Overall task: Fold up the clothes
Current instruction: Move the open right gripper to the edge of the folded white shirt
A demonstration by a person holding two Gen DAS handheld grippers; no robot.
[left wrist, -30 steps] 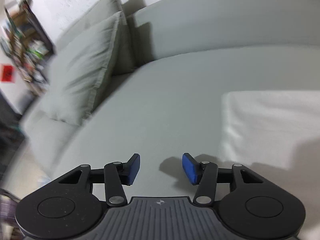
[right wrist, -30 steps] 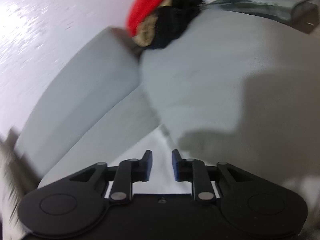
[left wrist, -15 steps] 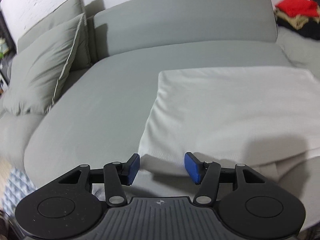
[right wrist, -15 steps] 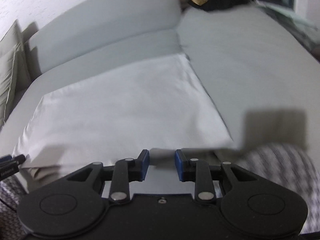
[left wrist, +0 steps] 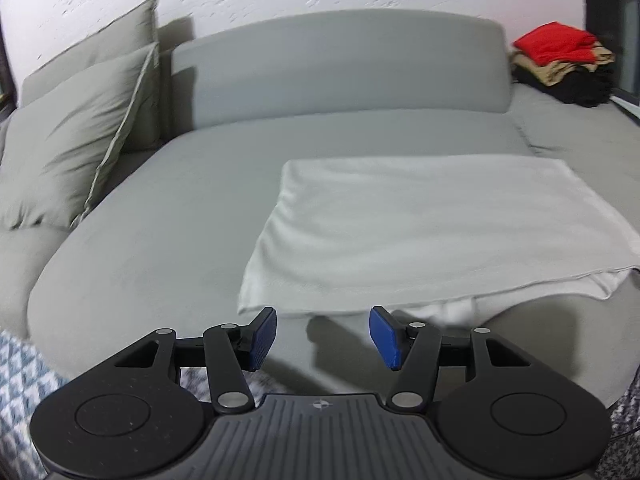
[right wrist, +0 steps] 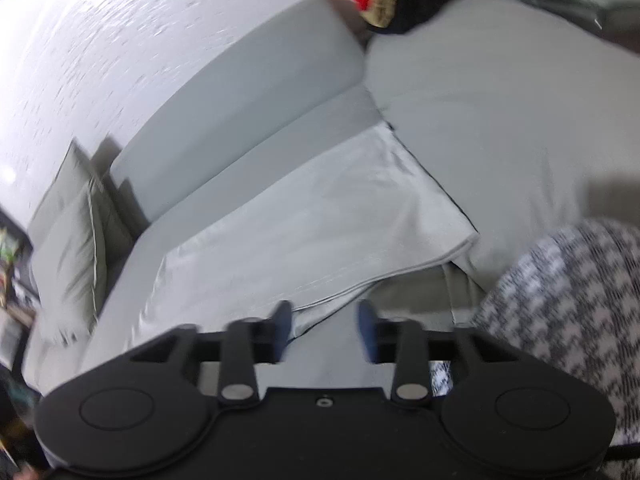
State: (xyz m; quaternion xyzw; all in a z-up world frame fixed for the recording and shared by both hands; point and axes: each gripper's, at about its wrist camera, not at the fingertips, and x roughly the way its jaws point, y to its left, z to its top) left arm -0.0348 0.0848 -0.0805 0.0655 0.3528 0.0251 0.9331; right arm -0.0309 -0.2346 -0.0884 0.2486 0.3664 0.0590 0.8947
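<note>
A white cloth [left wrist: 420, 232], folded to a flat rectangle, lies on the grey sofa seat [left wrist: 160, 232], its near edge drooping over the seat's front. My left gripper [left wrist: 322, 332] stands open just short of the cloth's near left corner, with only the sofa front between its blue pads. In the right wrist view the cloth [right wrist: 320, 220] lies tilted across the picture. My right gripper [right wrist: 324, 320] is blurred and its jaws are closing. The cloth's hanging edge sits beside the left pad, and nothing is pressed between the pads.
Two grey cushions [left wrist: 72, 140] lean at the sofa's left end. A pile of red, tan and black clothes [left wrist: 560, 64] sits at the far right corner. A black-and-white houndstooth fabric [right wrist: 560, 300] is close on the right, and a blue patterned rug [left wrist: 20, 380] lies low left.
The left view has swung right, from the cushions to the white cloth, and drawn back slightly. The right view has swung onto the cloth and then rolled, so the sofa now slants.
</note>
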